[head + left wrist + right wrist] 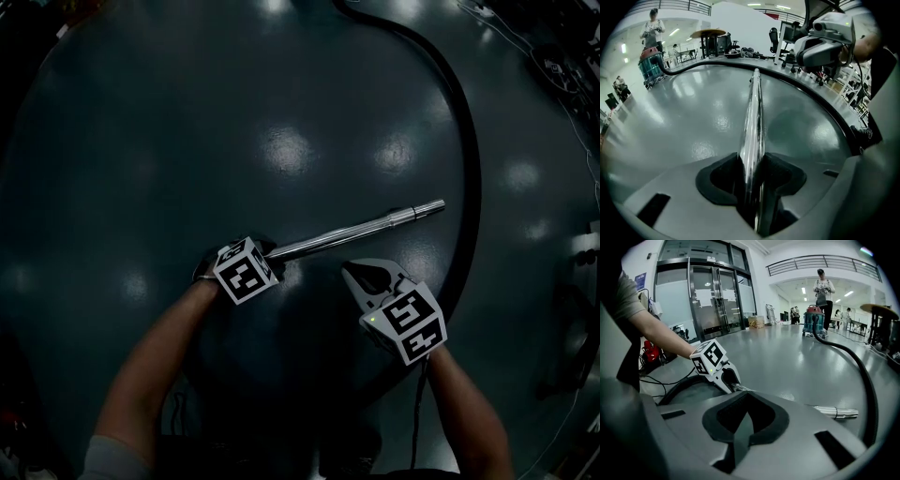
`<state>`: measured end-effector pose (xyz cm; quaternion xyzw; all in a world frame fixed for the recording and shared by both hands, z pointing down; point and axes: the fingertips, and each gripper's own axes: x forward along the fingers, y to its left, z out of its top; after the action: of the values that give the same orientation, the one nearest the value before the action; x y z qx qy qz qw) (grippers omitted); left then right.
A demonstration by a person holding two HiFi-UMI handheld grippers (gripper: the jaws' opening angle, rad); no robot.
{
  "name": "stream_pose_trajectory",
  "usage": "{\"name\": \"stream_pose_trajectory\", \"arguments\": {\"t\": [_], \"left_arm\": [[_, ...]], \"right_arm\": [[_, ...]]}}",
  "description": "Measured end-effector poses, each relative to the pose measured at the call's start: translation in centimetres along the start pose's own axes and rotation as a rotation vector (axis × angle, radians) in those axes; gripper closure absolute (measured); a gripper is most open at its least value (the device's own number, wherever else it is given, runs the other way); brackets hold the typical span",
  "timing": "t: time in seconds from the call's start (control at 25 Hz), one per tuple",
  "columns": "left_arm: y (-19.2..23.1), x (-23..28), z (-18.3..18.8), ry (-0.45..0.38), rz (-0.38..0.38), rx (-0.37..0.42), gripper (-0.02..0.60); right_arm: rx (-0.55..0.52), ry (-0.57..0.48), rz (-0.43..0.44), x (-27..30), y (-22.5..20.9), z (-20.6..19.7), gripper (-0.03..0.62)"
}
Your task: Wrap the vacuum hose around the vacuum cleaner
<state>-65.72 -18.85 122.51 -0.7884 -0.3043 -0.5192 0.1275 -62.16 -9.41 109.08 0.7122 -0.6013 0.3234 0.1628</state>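
1. The left gripper (752, 173) pinches the metal wand (366, 230) between its fingers, low over the floor (187, 141). The right gripper (740, 423) has its fingers pressed together, empty.
2. The wand looks rigid and slick, so hold it firmly. The hose (473, 169) looks bendy and trails to the distant vacuum cleaner (814, 319).

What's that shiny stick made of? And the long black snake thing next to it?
The shiny tube looks like polished metal, maybe chromed steel: it mirrors the ceiling lights like a spoon. The black hose is probably bendy plastic or rubber: it looks dull, has fine ribs, and lies in a long curve.
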Motion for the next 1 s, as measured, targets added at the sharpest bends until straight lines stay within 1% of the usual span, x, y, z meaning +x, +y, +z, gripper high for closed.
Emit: {"name": "stream_pose_trajectory", "arguments": {"t": [0.12,0.28,0.4,0.52,0.64,0.76,0.8,0.84,0.92,1.0], "left_arm": [[-0.1,-0.2,-0.1,0.036,0.004,0.002,0.396],[-1.1,-0.9,0.1,0.083,-0.004,0.024,0.402],[-1.5,-2.6,0.5,0.08,0.012,0.026,0.402],[-1.9,-4.9,1.7,0.067,0.037,0.034,0.403],[-2.3,-7.3,2.9,0.064,0.059,0.043,0.403],[-2.8,-9.4,4.3,0.081,0.083,0.062,0.403],[-2.9,-10.0,4.5,0.091,0.086,0.066,0.403],[-3.1,-10.5,4.6,0.101,0.087,0.067,0.403],[-3.2,-11.8,5.1,0.113,0.093,0.064,0.403],[-3.7,-13.2,5.9,0.114,0.095,0.046,0.403]], "right_arm": [[-0.001,0.003,-0.001,-0.4,0.0,0.2,0.589],[0.007,0.006,0.038,-1.1,0.5,-0.2,0.589],[0.025,-0.02,0.087,-1.5,1.2,0.3,0.589],[0.041,-0.007,0.142,-1.7,2.2,0.3,0.588],[0.087,0.01,0.168,-1.6,3.0,0.3,0.582],[0.117,0.044,0.173,-1.4,3.5,0.5,0.478],[0.096,0.049,0.16,-1.6,3.7,1.0,0.438],[0.059,0.049,0.143,-1.9,3.8,1.6,0.414],[0.01,0.032,0.135,-2.9,4.2,3.2,0.413],[0.018,0.004,0.148,-4.6,5.0,4.8,0.413]]}}
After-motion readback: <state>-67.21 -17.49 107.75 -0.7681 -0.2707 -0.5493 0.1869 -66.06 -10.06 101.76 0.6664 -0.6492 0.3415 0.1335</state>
